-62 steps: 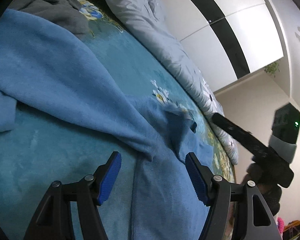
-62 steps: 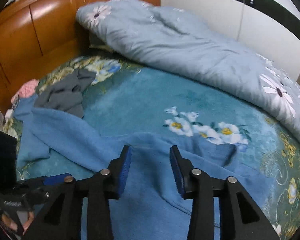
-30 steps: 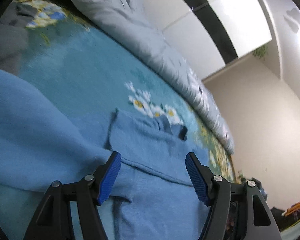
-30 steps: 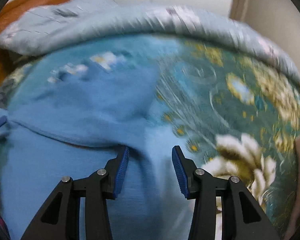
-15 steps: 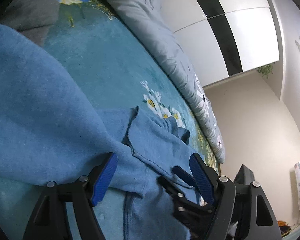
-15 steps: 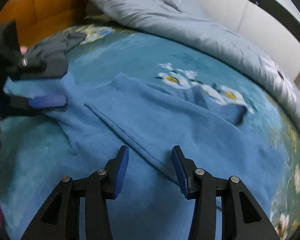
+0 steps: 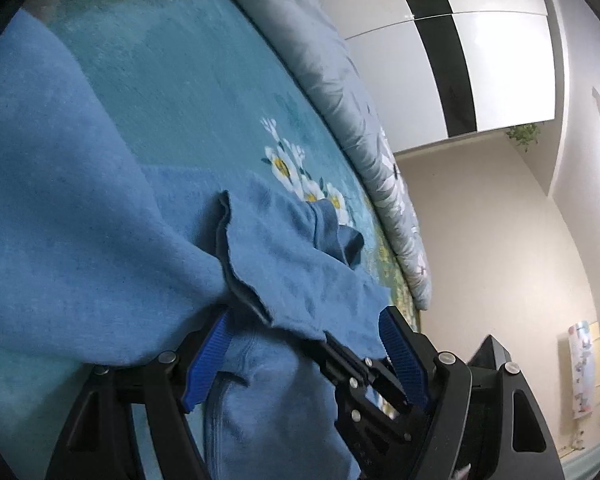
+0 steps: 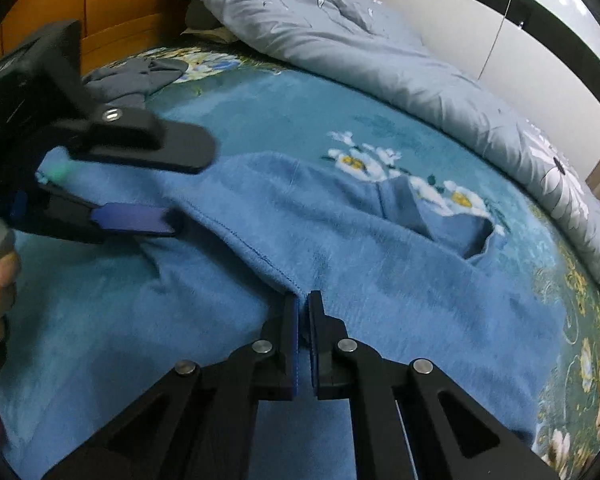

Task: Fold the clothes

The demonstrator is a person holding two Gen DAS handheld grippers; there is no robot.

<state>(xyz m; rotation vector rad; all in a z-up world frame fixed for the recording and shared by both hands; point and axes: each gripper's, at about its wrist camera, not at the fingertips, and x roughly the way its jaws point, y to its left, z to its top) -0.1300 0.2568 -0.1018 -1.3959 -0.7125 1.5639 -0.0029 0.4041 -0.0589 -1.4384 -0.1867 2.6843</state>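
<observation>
A blue fleece garment (image 8: 380,264) lies spread on the bed, with a stitched hem edge running across it. My right gripper (image 8: 303,304) is shut on that hem edge. It also shows in the left wrist view (image 7: 328,340), low and right, pinching the fabric. My left gripper (image 7: 304,352) is open, with its blue pads on either side of a raised fold of the garment (image 7: 100,240). In the right wrist view the left gripper (image 8: 168,188) sits at the left over the garment, jaws apart.
The bed has a teal floral cover (image 8: 284,112). A grey-blue duvet (image 8: 340,40) lies along its far side. A dark grey garment (image 8: 136,76) sits near the wooden headboard (image 8: 112,4). White and black wardrobe doors (image 7: 480,60) stand behind.
My right gripper has closed on the garment's hem edge; it was open half a second ago. My left gripper has moved closer over the fold and stays open.
</observation>
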